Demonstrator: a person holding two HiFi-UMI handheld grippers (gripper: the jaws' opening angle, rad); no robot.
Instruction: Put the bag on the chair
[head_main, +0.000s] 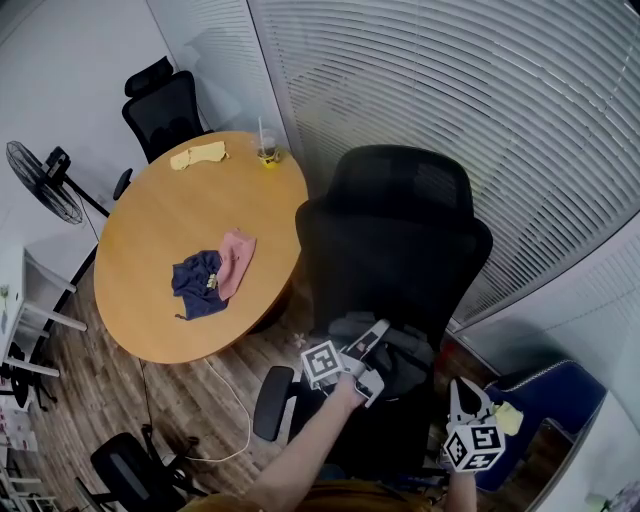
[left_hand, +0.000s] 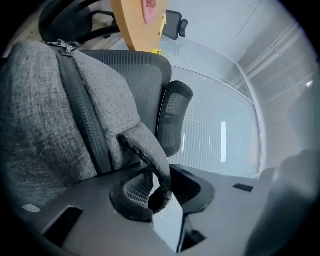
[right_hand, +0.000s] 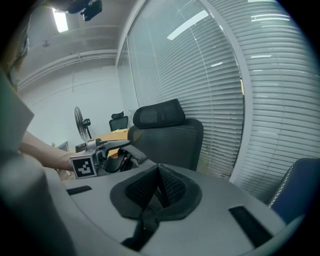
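On round table (head_main: 150, 235): blue cloth (head_main: 195, 285) touching pink cloth (head_main: 237, 262), toward near edge; yellow cloth (head_main: 198, 155), cup (head_main: 267, 152) at far edge. Grey bag (head_main: 405, 358) on chair (head_main: 400, 240) seat.

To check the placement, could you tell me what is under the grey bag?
The black chair is below the bag; its seat is covered, so contact cannot be confirmed.
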